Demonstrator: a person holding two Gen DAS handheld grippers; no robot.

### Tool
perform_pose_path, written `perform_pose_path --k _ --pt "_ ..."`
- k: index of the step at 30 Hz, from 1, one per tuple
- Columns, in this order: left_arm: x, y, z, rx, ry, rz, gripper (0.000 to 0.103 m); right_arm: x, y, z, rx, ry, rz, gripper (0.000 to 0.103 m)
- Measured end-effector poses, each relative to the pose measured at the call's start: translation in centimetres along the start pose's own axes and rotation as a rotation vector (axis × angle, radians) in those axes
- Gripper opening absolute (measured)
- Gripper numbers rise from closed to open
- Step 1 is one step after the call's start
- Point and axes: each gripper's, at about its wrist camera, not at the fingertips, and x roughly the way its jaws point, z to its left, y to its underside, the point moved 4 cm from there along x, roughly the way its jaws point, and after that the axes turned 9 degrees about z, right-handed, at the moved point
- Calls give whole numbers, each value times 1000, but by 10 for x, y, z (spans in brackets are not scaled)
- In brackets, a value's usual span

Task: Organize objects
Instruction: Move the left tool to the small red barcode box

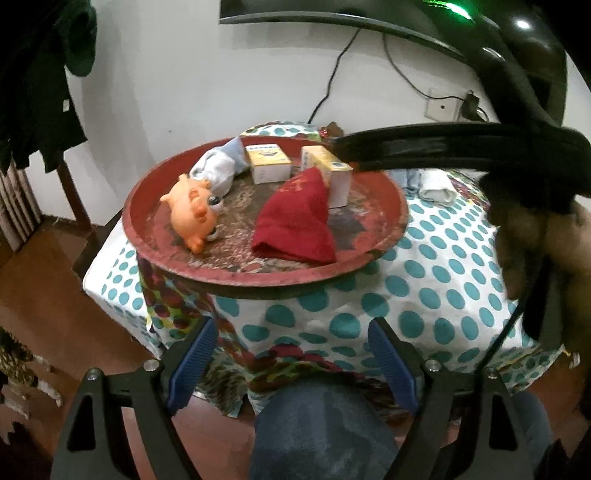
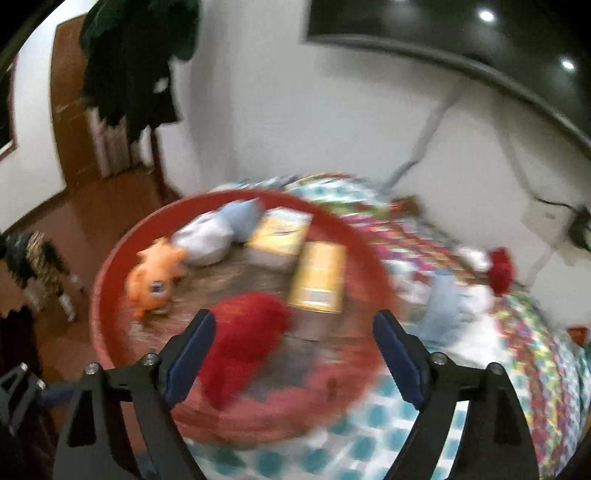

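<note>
The round red tray [image 1: 388, 206] overhangs the dotted tablecloth [image 1: 424, 295]; two yellow boxes [image 1: 267, 162], apparently, are counted. Both tongs, left [image 1: 291, 362] and right [image 2: 293, 354], are spread, empty.

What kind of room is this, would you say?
Probably a lived-in home room, maybe a living room or bedroom: a wall-mounted TV with its cable running down to a socket, dark clothes hanging by the door, and a table under a polka-dot cloth.

We look from the near tabletop edge in the left wrist view; our right wrist view sits closer, above. Both share the round red tray [image 1: 388, 206] [image 2: 110, 295].
</note>
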Motion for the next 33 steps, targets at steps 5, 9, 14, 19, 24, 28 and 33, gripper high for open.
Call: perform_pose_path --k 5,9,14,19,24,28,33 --pt "-9 -1 -19 59 22 -51 86 -52 88 -115 217 171 34 87" --pt "-13 -9 -36 90 35 -99 86 -65 164 -203 425 325 88 87" --pt "6 -31 -75 161 58 -74 86 -73 226 -293 661 387 115 87" --pt "27 -86 -127 211 74 -105 86 -82 271 -339 814 363 115 88" --pt "57 -148 -148 168 96 -79 86 -83 291 -353 929 280 89 88" --pt "86 -200 -141 156 1 -52 86 -81 293 -355 937 253 78 93" --pt "133 -252 -120 154 -162 56 86 -79 294 -354 927 240 80 97"
